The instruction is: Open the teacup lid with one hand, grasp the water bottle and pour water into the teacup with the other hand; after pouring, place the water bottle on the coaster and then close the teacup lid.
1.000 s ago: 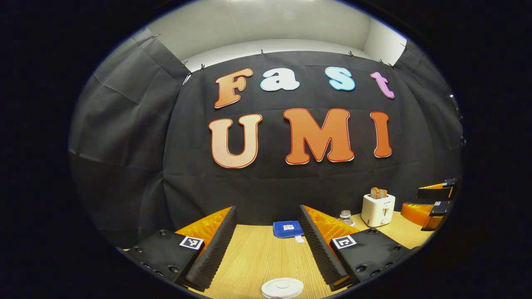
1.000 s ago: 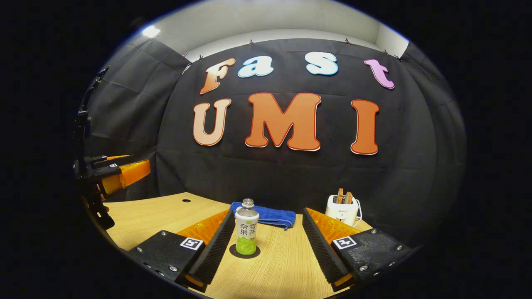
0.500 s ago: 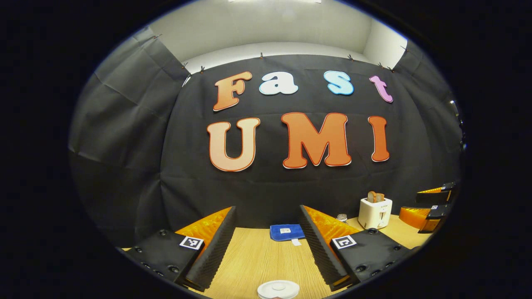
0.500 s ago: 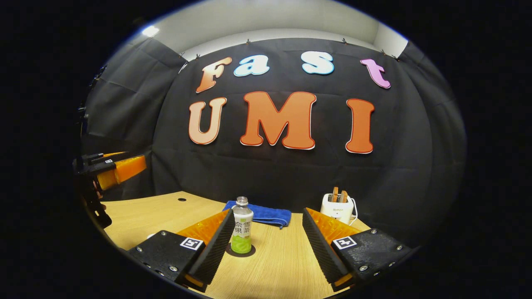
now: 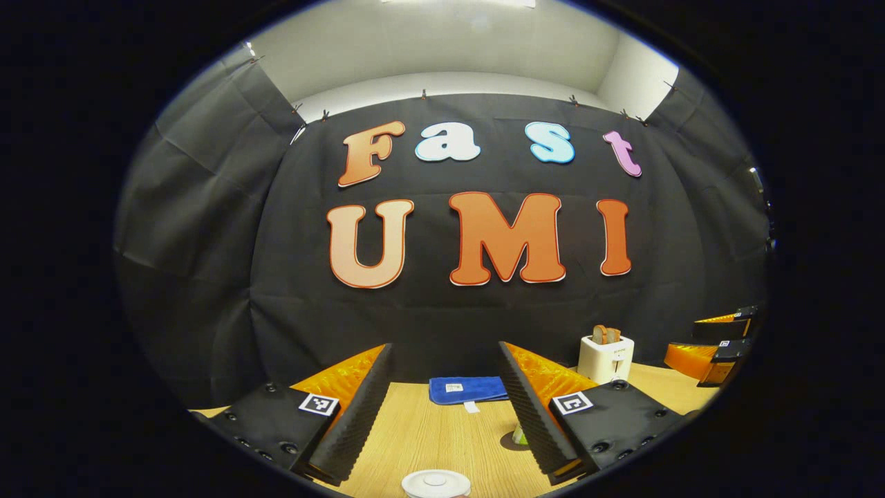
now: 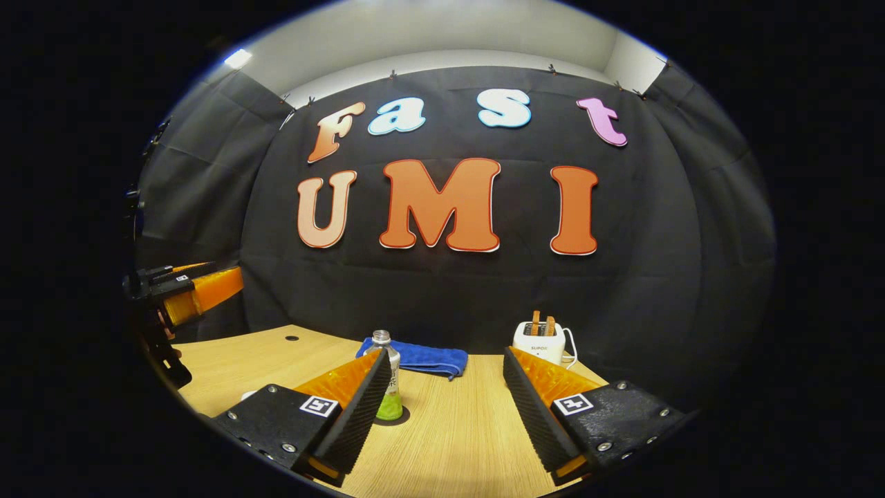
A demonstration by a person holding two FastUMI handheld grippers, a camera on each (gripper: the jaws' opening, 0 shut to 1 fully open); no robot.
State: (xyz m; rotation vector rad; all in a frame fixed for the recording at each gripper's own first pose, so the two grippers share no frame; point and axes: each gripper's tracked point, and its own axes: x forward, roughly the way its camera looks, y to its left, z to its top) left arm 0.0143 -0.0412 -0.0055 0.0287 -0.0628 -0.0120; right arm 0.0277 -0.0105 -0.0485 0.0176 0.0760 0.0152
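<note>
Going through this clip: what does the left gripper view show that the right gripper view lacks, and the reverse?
Left gripper view's own: the round white teacup lid at its bottom edge. Right gripper view's own: the neck of the clear plastic water bottle, and a small dark hole in the light wooden table. Shared: the blue folded cloth, the white toaster with bread, and the bottle's green base on the dark round coaster.

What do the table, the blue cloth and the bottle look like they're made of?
Table: wood or wood-look laminate, pale with fine straight grain and a matte surface; which of the two is unclear. Blue cloth: soft, fuzzy fabric, probably microfibre or terry, folded with rounded edges. Bottle: clear plastic by its see-through neck, with a printed wrap; glass can't be ruled out.
</note>
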